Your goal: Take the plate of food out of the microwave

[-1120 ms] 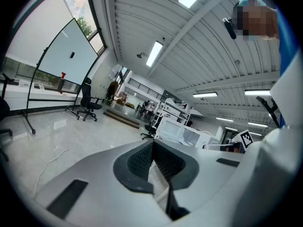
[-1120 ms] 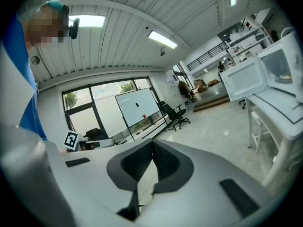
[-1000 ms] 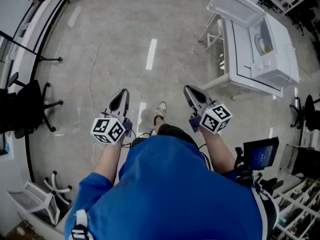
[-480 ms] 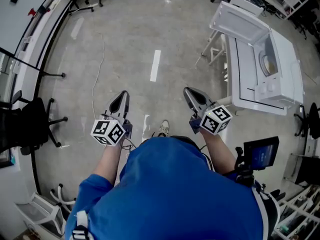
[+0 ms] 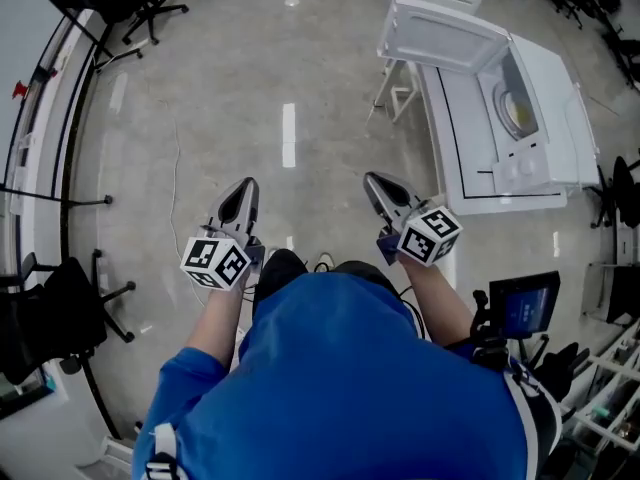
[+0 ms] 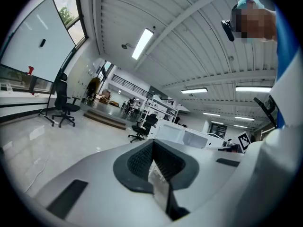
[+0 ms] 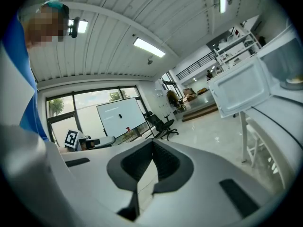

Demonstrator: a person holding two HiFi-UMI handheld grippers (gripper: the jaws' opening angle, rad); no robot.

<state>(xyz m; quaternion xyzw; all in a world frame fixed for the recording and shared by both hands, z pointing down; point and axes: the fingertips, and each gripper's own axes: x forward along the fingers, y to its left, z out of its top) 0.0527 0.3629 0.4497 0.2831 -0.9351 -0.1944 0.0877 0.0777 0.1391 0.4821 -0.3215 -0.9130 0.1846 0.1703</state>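
The microwave stands on a white table at the upper right of the head view, with its door swung fully open toward the floor side. The plate of food sits inside the open cavity; the food cannot be identified. The left gripper and the right gripper are both held out in front of the person's blue-shirted body, side by side and over the bare concrete floor, well apart from the table and the microwave. The right gripper is the nearer of the two to the table. In the left gripper view, the left gripper has its jaws pressed together at the tips with nothing between them; beyond it the microwave appears in the distance, with an office chair to its left. In the right gripper view, the right gripper is likewise clenched tip to tip and carries nothing. There the open door stands to the upper right, and the edge of the plate of food shows at the right margin. A white strip is marked on the floor ahead of the grippers. A small screen is mounted just beside the person's right elbow.
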